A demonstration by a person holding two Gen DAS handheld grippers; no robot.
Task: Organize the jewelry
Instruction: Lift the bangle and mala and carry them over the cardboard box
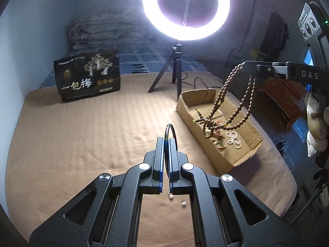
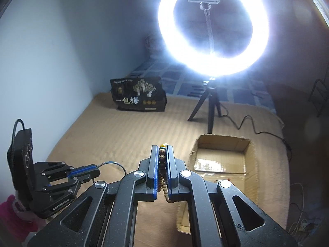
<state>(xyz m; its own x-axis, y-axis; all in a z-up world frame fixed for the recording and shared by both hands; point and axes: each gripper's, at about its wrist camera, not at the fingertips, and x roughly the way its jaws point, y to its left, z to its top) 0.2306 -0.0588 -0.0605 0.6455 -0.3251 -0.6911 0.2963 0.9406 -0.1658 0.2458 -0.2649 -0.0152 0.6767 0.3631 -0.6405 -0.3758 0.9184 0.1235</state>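
My left gripper (image 1: 166, 141) is shut on a dark thin bangle (image 1: 171, 130) that stands up between its pads above the tan blanket; the right wrist view shows the same gripper (image 2: 96, 169) with the bangle (image 2: 115, 164) at lower left. My right gripper (image 2: 162, 147) is shut on a long brown bead strand (image 2: 162, 158). In the left wrist view that strand (image 1: 224, 100) hangs in loops from the right gripper (image 1: 246, 63) over an open cardboard box (image 1: 242, 156). A white pearl string (image 1: 233, 140) and other pieces lie in the box. Two loose pearls (image 1: 176, 200) lie on the blanket.
A lit ring light on a tripod (image 1: 174, 76) stands behind the box (image 2: 249, 158), its cable trailing right. A black printed bag (image 1: 88, 76) stands at the back left. The tan blanket (image 1: 82, 133) covers the bed, with a wall on the left.
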